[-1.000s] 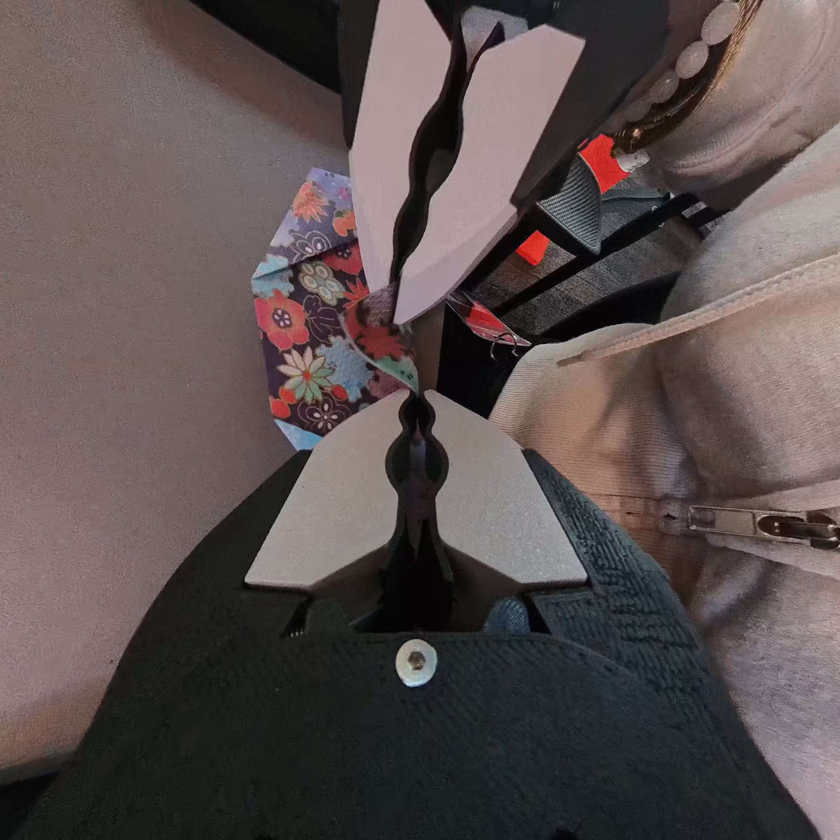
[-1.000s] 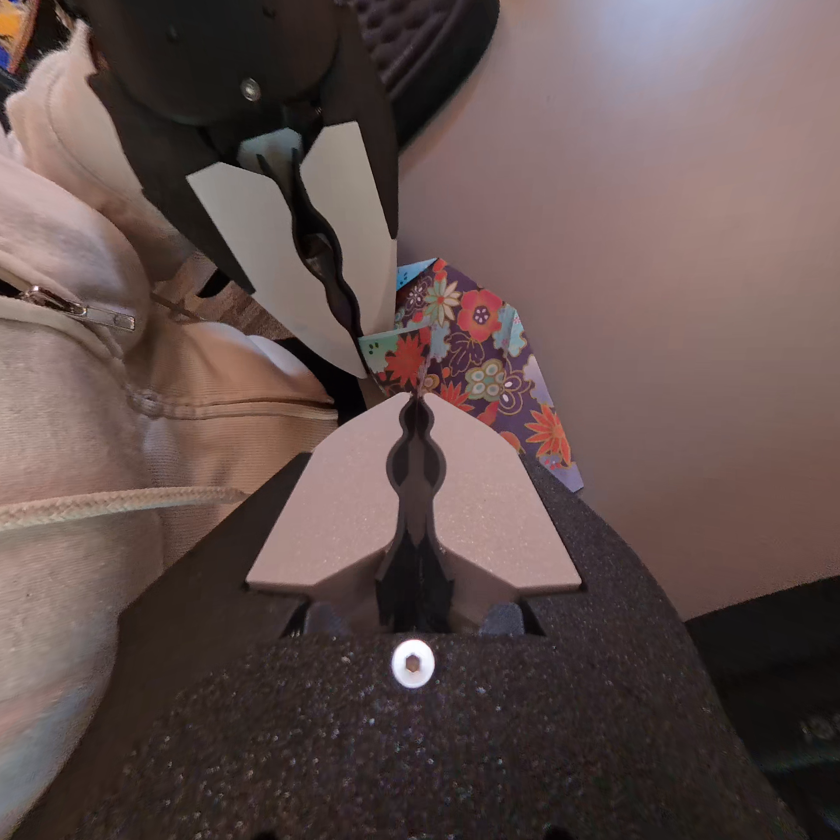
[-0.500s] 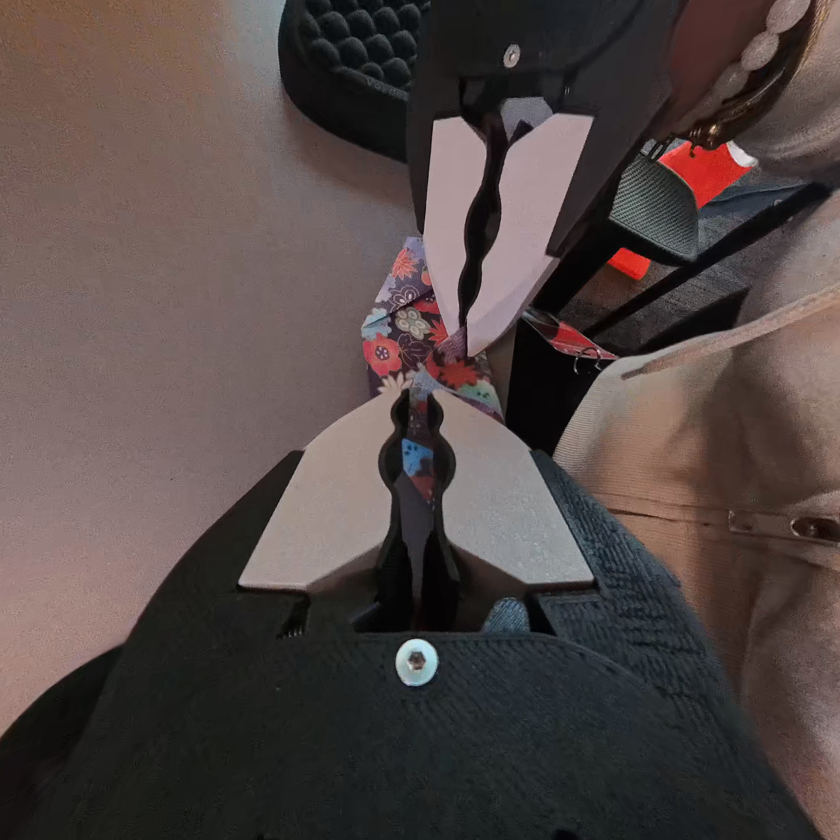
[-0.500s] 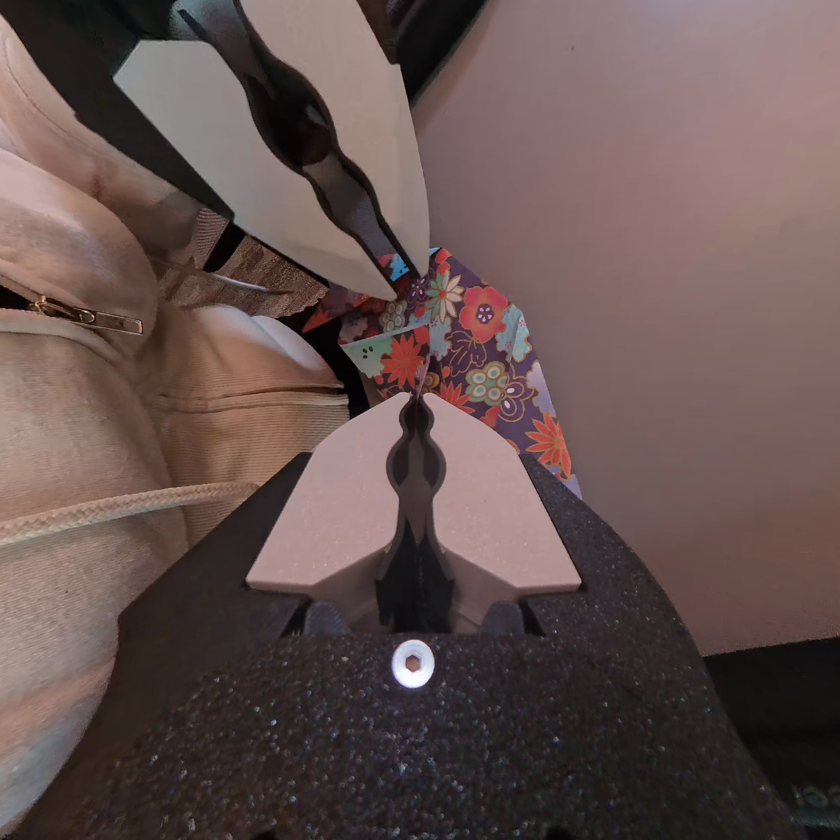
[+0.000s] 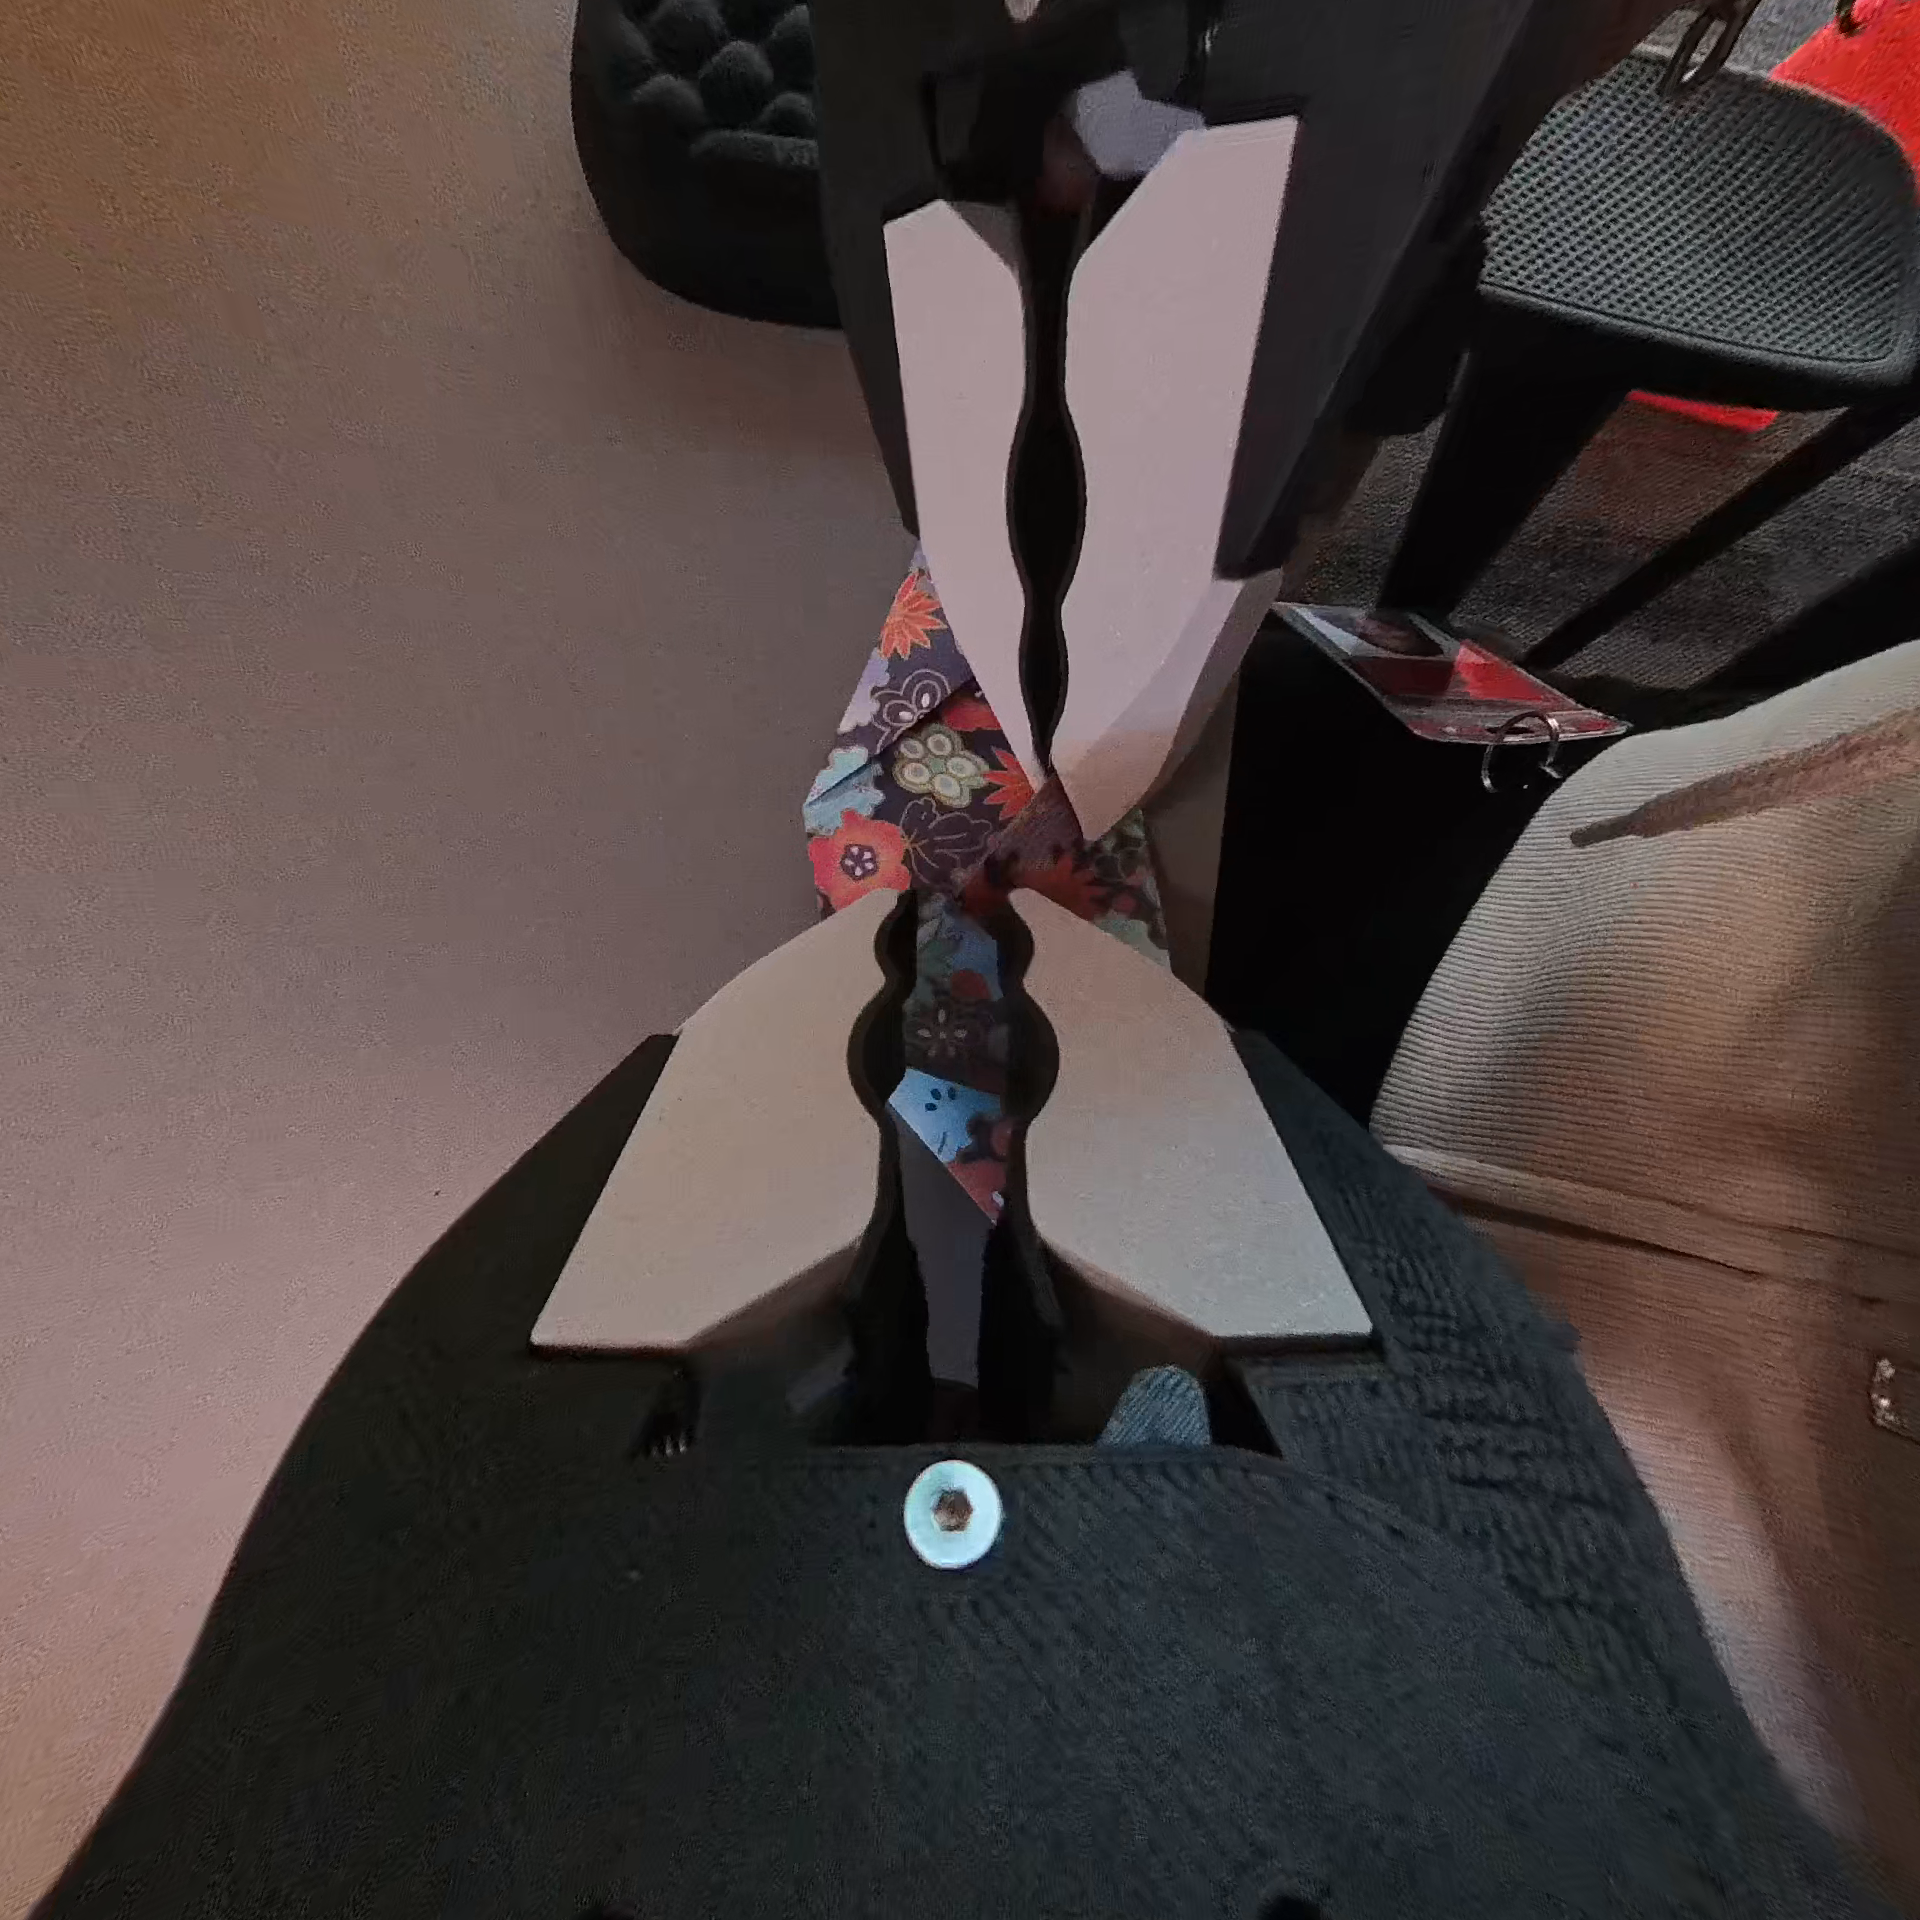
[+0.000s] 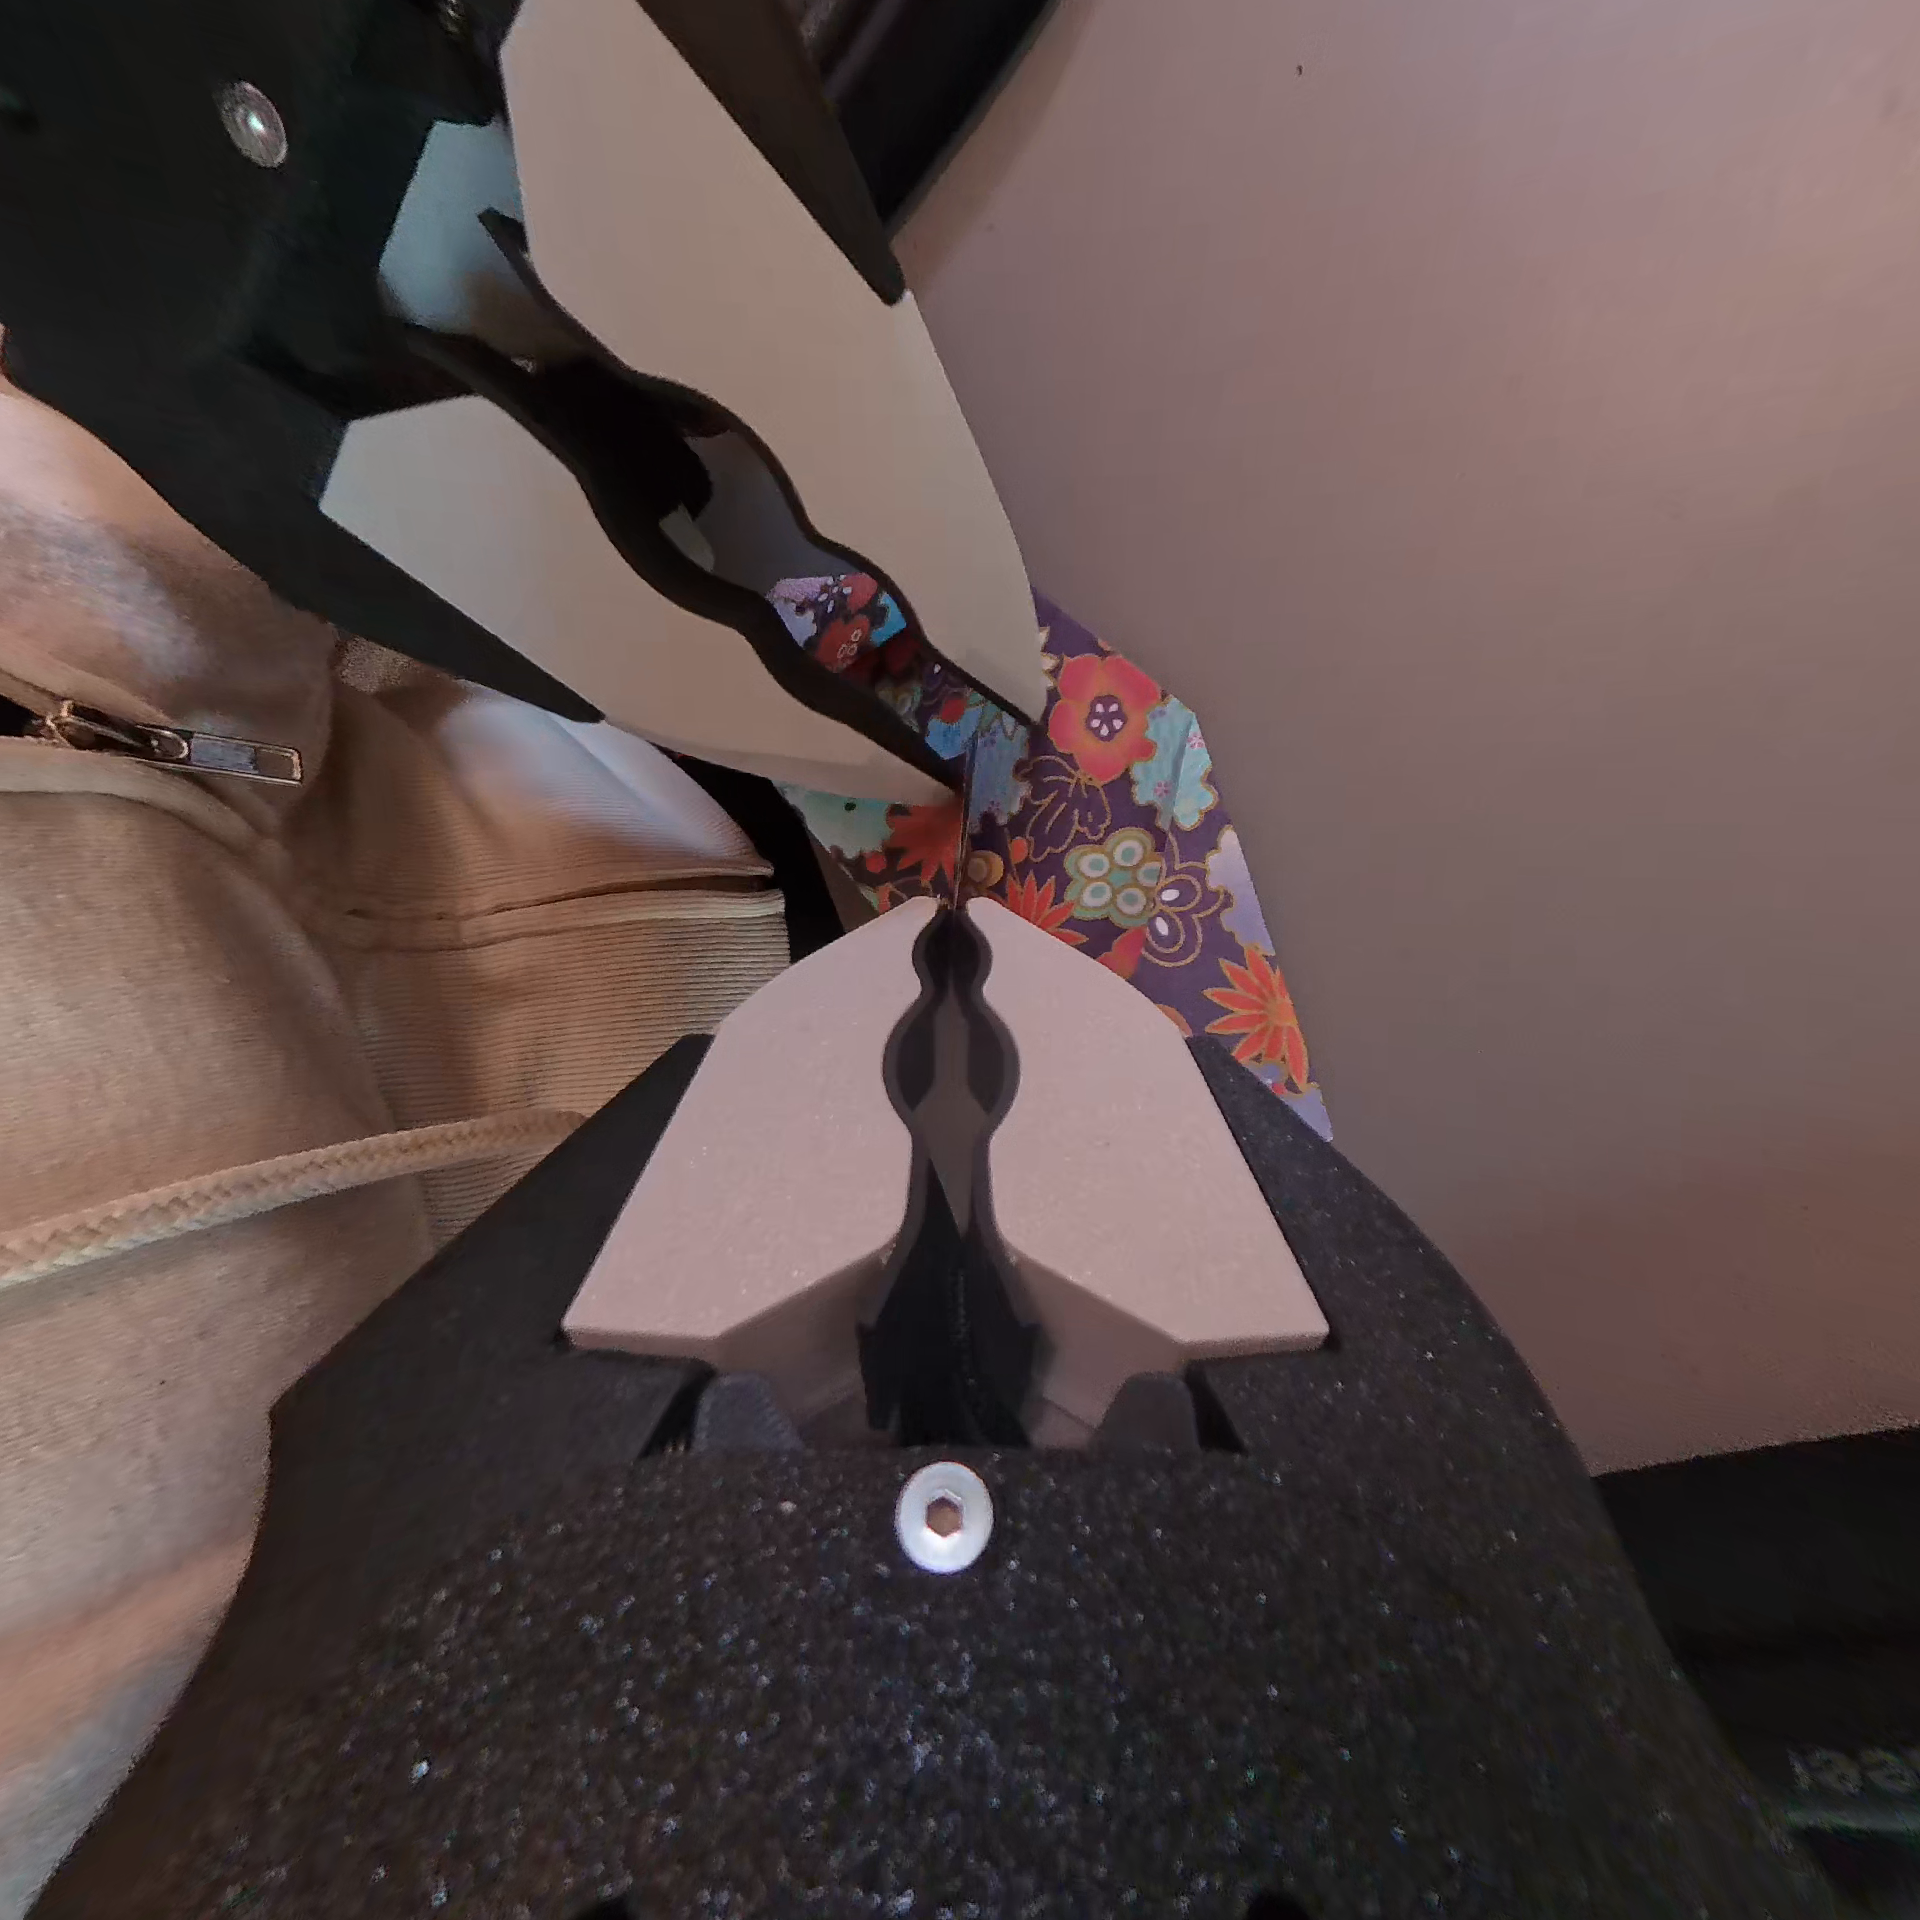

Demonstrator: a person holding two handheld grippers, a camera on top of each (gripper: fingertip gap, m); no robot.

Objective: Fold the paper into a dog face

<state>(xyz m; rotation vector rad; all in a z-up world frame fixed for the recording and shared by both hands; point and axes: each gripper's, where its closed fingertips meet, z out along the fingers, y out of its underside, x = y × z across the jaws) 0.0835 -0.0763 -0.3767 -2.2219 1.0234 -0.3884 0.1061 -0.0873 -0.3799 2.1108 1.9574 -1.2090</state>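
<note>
The folded floral paper (image 5: pixel 914 790), dark purple with red and teal flowers, is held up at the table's edge between both grippers. My left gripper (image 5: pixel 958 909) has its jaws a little apart, and a flap of the paper runs down between its fingers (image 5: pixel 748 1164). My right gripper (image 6: pixel 951 909) is shut, pinching a thin upright edge of the paper (image 6: pixel 1122 862). In the left wrist view the right gripper (image 5: pixel 1049 764) comes from above, its tips nipping a paper corner. In the right wrist view the left gripper (image 6: pixel 987 743) enters from the upper left, with paper showing in its gap.
A beige table (image 5: pixel 364 623) lies under the paper, its edge close to the person. A beige zipped hoodie (image 6: pixel 312 987) fills one side. A black bumpy pad (image 5: pixel 707 156), a black mesh chair (image 5: pixel 1714 239) and a card on a ring (image 5: pixel 1455 675) are nearby. My left and right fingertips are right by each other.
My left gripper's jaws have parted slightly and the paper has slid in between them. The two grippers have drawn closer together. My right gripper stays shut on the paper.
</note>
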